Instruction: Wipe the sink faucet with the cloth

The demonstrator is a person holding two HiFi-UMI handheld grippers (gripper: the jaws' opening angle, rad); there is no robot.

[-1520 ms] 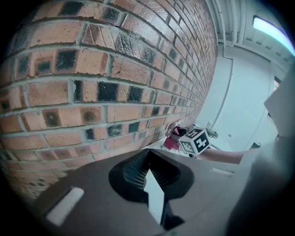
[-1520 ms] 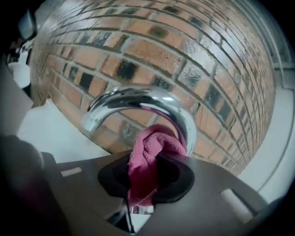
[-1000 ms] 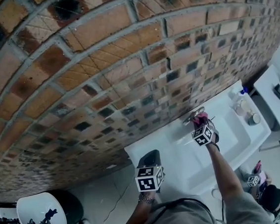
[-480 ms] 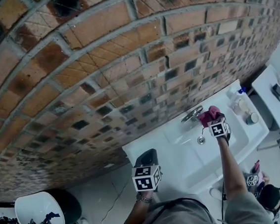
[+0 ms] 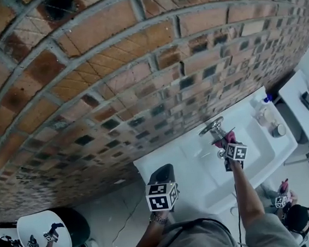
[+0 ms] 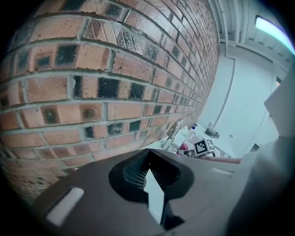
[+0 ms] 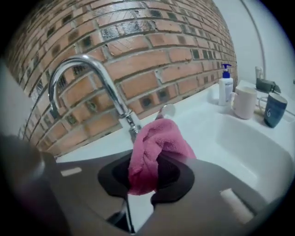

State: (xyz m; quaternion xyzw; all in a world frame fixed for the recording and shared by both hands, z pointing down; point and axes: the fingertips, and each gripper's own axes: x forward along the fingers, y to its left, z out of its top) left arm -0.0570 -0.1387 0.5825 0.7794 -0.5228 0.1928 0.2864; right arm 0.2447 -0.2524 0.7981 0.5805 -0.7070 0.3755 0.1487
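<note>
In your right gripper view, the pink cloth [image 7: 154, 147] bunched in your right claw [image 7: 143, 179] covers the base of the faucet [image 7: 103, 80] and the claw's own gripping faces. The claw's dark body cuts off the near side of the sink [image 7: 249, 147]. From your head view, only a pink sliver of that cloth peeks past the marker cube [image 5: 236, 151], and the bottle [image 5: 262, 115] and cup [image 5: 280, 130] on the surface [image 5: 163, 156] are too small to make out clearly. In your left gripper view the faucet is tiny and blurred.
</note>
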